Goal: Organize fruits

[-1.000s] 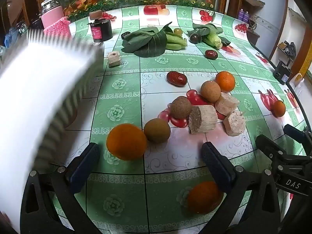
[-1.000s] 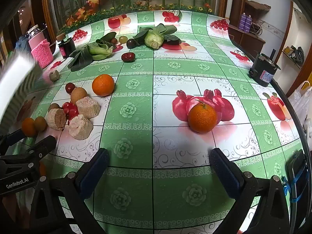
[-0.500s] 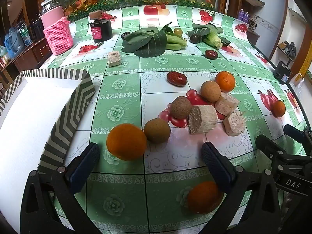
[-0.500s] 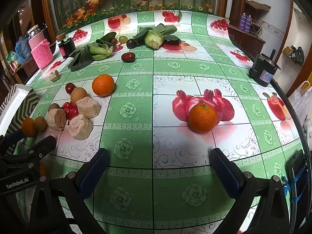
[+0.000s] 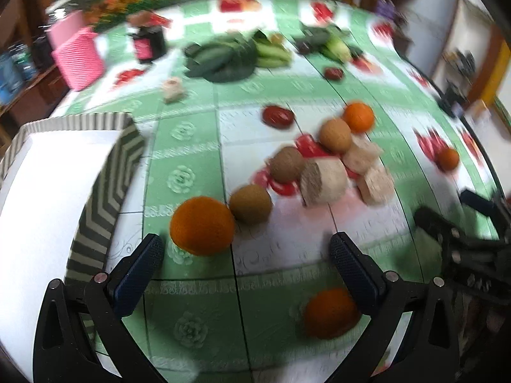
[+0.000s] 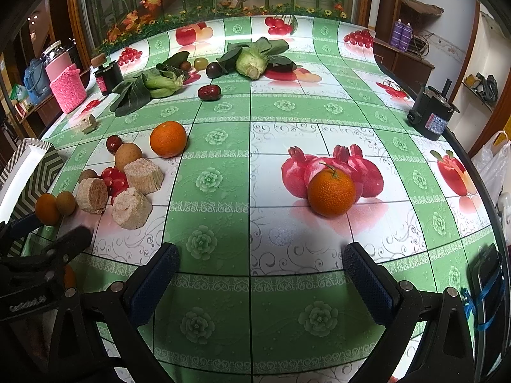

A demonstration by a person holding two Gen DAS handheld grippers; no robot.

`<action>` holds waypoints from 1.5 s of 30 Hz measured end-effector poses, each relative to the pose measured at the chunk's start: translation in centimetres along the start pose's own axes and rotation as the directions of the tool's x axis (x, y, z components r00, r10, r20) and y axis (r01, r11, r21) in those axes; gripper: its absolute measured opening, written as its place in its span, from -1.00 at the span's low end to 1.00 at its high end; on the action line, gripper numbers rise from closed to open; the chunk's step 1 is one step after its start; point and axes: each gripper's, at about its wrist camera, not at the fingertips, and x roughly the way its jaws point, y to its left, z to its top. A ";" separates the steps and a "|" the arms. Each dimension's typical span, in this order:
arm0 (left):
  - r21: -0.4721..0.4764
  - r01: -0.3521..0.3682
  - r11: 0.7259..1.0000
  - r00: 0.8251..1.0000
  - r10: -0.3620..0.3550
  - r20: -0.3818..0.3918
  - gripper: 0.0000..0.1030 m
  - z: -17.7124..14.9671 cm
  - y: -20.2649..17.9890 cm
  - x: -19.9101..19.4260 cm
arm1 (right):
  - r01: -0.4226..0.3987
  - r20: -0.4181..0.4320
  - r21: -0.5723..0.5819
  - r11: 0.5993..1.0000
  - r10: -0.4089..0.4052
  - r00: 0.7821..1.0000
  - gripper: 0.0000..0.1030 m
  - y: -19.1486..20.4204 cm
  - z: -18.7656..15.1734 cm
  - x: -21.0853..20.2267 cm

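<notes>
Chevron-edged box (image 5: pixel 105 191) nearer — round orange (image 5: pixel 202 226)

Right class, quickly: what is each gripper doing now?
Left gripper: open, holding nothing.
Right gripper: open, holding nothing.

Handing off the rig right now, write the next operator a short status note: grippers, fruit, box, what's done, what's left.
Left hand-held gripper: open, empty, low over the table; its view is motion-blurred.
Right hand-held gripper: open, empty.
Box: at the table's left edge, nothing visible inside.
Fruit: nearest orange and a brown fruit sit just ahead of the left gripper, beside the box; another orange lies by its right finger. A lone orange sits ahead of the right gripper. More fruit is clustered mid-table.
Done: nothing boxed.
Left: everything; the nearest orange looks the easiest start.
</notes>
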 end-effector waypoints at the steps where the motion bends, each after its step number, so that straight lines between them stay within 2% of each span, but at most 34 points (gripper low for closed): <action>1: 0.010 0.017 1.000 1.000 -0.016 -0.022 1.00 0.1 0.1 0.0 | 0.004 -0.021 0.010 1.000 -0.004 1.000 1.00 0.0 0.1 0.0; 3: 0.010 0.024 1.000 0.999 -0.024 -0.038 1.00 0.0 0.4 -0.6 | -0.014 -0.043 0.033 0.999 0.016 0.999 0.99 -0.1 0.2 -0.7; 6: 0.017 0.054 0.998 0.997 -0.053 -0.053 1.00 -0.1 1.2 -1.8 | -0.049 0.003 0.044 0.998 0.049 0.999 1.00 0.0 0.1 -2.7; 11: 0.030 0.100 0.995 0.995 -0.099 -0.025 1.00 0.1 2.9 -4.4 | -0.091 0.014 0.025 0.996 0.091 0.996 0.97 0.2 0.6 -4.6; 16: 0.041 0.111 0.993 0.994 -0.111 -0.023 0.98 0.8 3.7 -4.5 | -0.148 -0.019 0.014 0.989 0.148 0.989 0.78 1.1 1.0 -4.2; 17: 0.042 0.112 0.993 0.994 -0.111 -0.022 0.90 1.0 3.6 -4.4 | -0.156 -0.022 0.005 0.988 0.156 0.988 0.74 1.4 1.1 -4.1; 21: 0.068 0.155 0.986 0.988 -0.153 -0.035 0.80 1.7 3.0 -3.8 | -0.179 -0.043 -0.035 0.983 0.178 0.983 0.52 2.7 1.5 -3.7; 24: 0.093 0.154 0.984 0.988 -0.150 -0.047 0.77 1.9 2.8 -3.4 | -0.187 -0.039 -0.054 0.981 0.185 0.982 0.51 3.1 1.7 -3.8; 26: 0.101 0.160 0.982 0.986 -0.154 -0.066 0.44 1.9 3.0 -2.8 | -0.206 -0.037 -0.057 0.977 0.204 0.978 0.47 3.3 1.9 -3.9; 27: 0.104 0.164 0.981 0.985 -0.157 -0.075 0.37 1.9 3.1 -2.5 | -0.210 -0.040 -0.056 0.976 0.208 0.977 0.41 3.2 2.0 -3.8; 34: 0.125 0.172 0.977 0.983 -0.162 -0.089 0.33 2.3 3.6 -1.3 | -0.234 -0.061 -0.067 0.970 0.230 0.971 0.31 3.9 2.6 -3.0; 36: 0.134 0.175 0.975 0.982 -0.164 -0.091 0.23 2.4 3.5 -1.2 | -0.243 -0.070 -0.069 0.968 0.238 0.969 0.29 4.2 2.9 -2.6; 38: 0.137 0.183 0.973 0.980 -0.170 -0.105 -0.01 2.4 3.4 -0.9 | -0.249 -0.077 -0.072 0.966 0.244 0.967 0.25 4.5 3.2 -2.3; 43: 0.124 0.192 0.974 0.978 -0.178 -0.110 -0.04 2.3 3.7 -0.6 | -0.255 -0.103 -0.098 0.962 0.244 0.964 0.13 5.5 3.8 -1.2; 45: 0.128 0.193 0.973 0.978 -0.180 -0.107 -0.18 2.4 3.7 -0.6 | -0.254 -0.116 -0.107 0.961 0.242 0.963 0.02 5.9 3.9 -0.7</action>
